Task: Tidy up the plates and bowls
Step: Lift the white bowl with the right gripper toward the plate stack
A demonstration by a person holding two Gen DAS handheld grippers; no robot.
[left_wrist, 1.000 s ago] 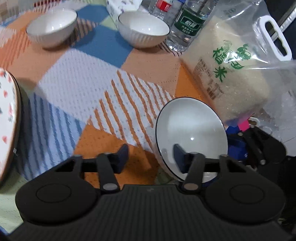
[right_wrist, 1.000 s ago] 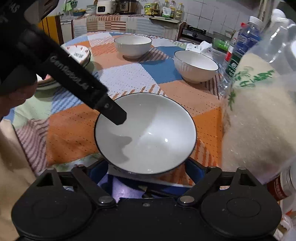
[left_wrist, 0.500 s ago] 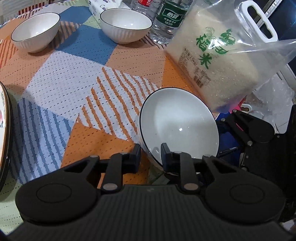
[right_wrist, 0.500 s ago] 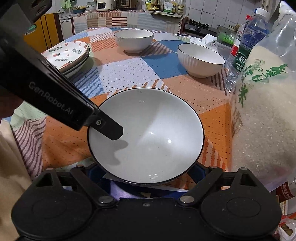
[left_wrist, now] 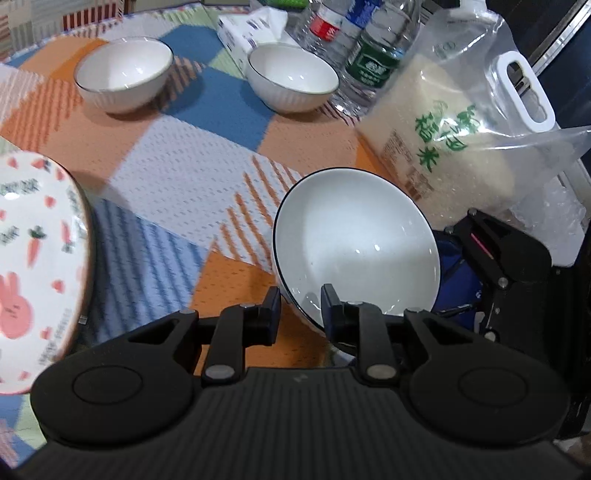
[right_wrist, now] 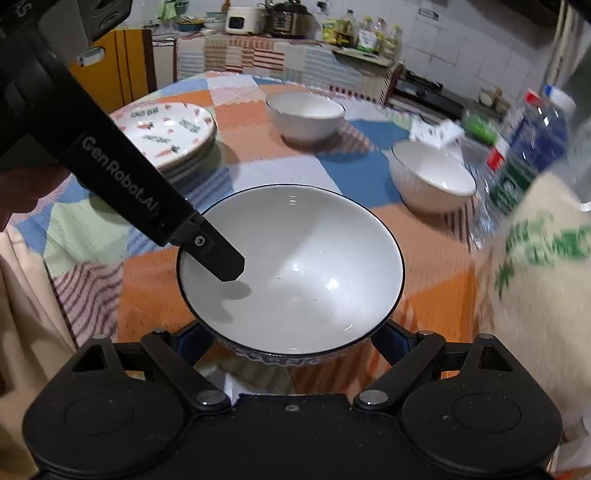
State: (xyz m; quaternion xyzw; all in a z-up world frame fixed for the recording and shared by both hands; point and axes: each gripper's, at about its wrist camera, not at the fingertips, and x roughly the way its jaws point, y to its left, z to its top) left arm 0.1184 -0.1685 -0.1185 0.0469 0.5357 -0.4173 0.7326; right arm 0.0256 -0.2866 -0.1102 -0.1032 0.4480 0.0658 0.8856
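1. Gripping the near rim of a white bowl with a dark rim line (left_wrist: 356, 254), the left gripper (left_wrist: 300, 312) has its jaws drawn narrow, one finger inside the wall and one outside, so the bowl tips up on edge.
2. Cradling the same bowl from below, the right gripper (right_wrist: 291, 341) has its blue-padded jaws spread wide against the bowl's outer sides; both tools share the load, likely to carry it steadily.
3. Just beyond the bowl, a patchwork tablecloth (left_wrist: 177, 177) in orange, blue and white covers a round table.
4. To the left sits a stack of carrot-and-rabbit printed plates (right_wrist: 168, 131), already gathered in one pile.
5. To the right, a clear bag of rice (left_wrist: 454, 147) leans close beside the held bowl.
6. Further back, two ribbed white bowls (left_wrist: 123, 74) (left_wrist: 293, 75) stand apart, probably where the held bowl will be stacked.
7. Behind them stand water bottles (left_wrist: 373, 51) and a tissue pack (left_wrist: 247, 31).
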